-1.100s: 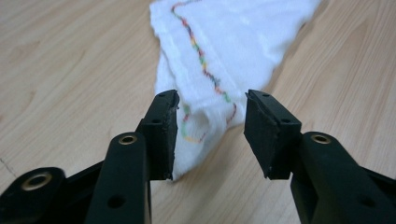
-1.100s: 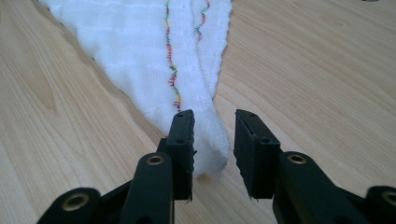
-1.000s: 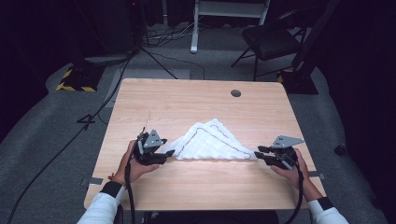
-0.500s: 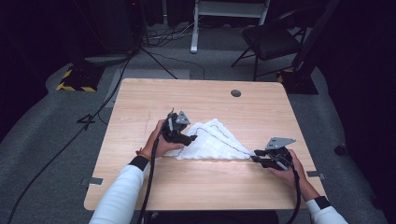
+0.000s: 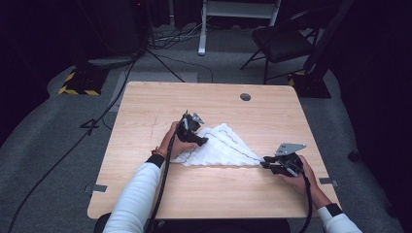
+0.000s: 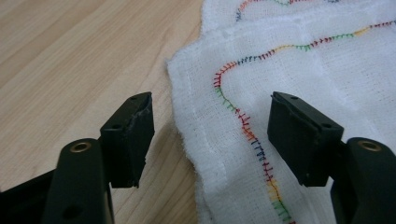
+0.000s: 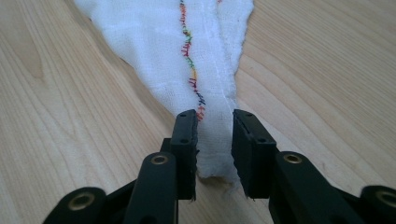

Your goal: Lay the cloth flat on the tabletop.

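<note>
A: Start at the right gripper [image 7: 214, 140]: its jaws have just been narrowing and now stand only a little apart, with the cloth [image 7: 187, 60] tip bunched between them. In the right gripper view the fabric fills the gap and touches both pads, so that reads as a pinch.

B: And why hold just the tip?

A: It looks like an anchor. The cloth [image 5: 221, 148] lies as a folded triangle in the middle of the surface [image 5: 160, 97], and that pinned point keeps the long edge taut while the other hand works.

B: Over to the left gripper [image 6: 210, 135], then.

A: Wide apart there. The jaws have just eased in a little, but they grip nothing. In the left gripper view one jaw hangs over bare wood, the other over the cloth [image 6: 299, 70], and the hemmed edge with its coloured stitching [image 6: 243, 126] runs through the gap between them.

B: So they straddle the edge?

A: Exactly, lined up to take it once they come together. Whether the pads already brush the fabric, the view does not settle.

B: From above?

A: In the high view the left gripper [image 5: 192, 130] sits at the triangle's near-left side, close to its top, and the right gripper [image 5: 281, 162] sits at the far right point, well apart. My judgement: the next fold is being set up.
</note>
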Demonstrator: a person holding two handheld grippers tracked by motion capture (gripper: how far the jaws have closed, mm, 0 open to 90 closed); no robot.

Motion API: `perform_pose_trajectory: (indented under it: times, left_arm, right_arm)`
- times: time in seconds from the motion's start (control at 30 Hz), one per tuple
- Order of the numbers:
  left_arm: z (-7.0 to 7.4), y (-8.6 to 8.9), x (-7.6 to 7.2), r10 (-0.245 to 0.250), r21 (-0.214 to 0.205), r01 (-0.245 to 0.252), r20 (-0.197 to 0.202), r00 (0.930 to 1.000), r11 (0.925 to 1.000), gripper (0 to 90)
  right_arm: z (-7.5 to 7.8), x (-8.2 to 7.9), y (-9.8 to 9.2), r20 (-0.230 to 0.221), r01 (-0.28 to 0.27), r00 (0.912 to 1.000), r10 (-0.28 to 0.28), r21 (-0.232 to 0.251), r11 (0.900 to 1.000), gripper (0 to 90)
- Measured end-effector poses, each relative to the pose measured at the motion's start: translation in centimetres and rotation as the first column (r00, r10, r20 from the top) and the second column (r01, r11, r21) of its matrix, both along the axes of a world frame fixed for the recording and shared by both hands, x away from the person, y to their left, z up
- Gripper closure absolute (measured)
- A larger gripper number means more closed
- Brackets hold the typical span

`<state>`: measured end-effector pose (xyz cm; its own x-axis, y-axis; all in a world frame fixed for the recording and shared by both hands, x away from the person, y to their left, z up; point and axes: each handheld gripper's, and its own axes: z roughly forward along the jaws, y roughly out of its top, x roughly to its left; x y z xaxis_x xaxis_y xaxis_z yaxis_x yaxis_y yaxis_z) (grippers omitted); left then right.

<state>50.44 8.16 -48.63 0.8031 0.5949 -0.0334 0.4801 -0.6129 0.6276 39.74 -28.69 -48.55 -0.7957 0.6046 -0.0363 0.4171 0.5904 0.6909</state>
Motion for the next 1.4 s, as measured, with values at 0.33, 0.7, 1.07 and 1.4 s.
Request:
perform_pose_trajectory:
  times: [0.33,0.7,1.07,1.4]
  left_arm:
    - [1.0,-0.1,-1.2,-0.078,0.014,0.078,0.051,0.9956,0.9969,84.2]
    - [3.5,0.9,-3.2,-0.129,-0.044,0.136,0.136,0.9823,0.9898,87.2]
    - [4.0,2.2,-6.0,-0.183,-0.026,0.188,0.136,0.9737,0.9819,87.3]
    - [3.9,2.6,-8.8,-0.24,-0.02,0.246,0.143,0.9601,0.9692,87.8]
  right_arm:
    - [0.6,-0.4,-0.1,0.041,-0.013,0.9991,0.013,-0.003,0.9999,89.8]
    - [1.6,-0.3,-0.9,0.042,0.026,0.9987,-0.028,0.05,0.9984,77.7]
    - [0.0,0.8,-0.5,-0.069,0.042,0.9967,-0.042,0.005,0.9991,55.2]
    - [0.0,-0.1,0.0,-0.002,-0.02,0.9998,0.02,-0.032,0.9993,83.5]
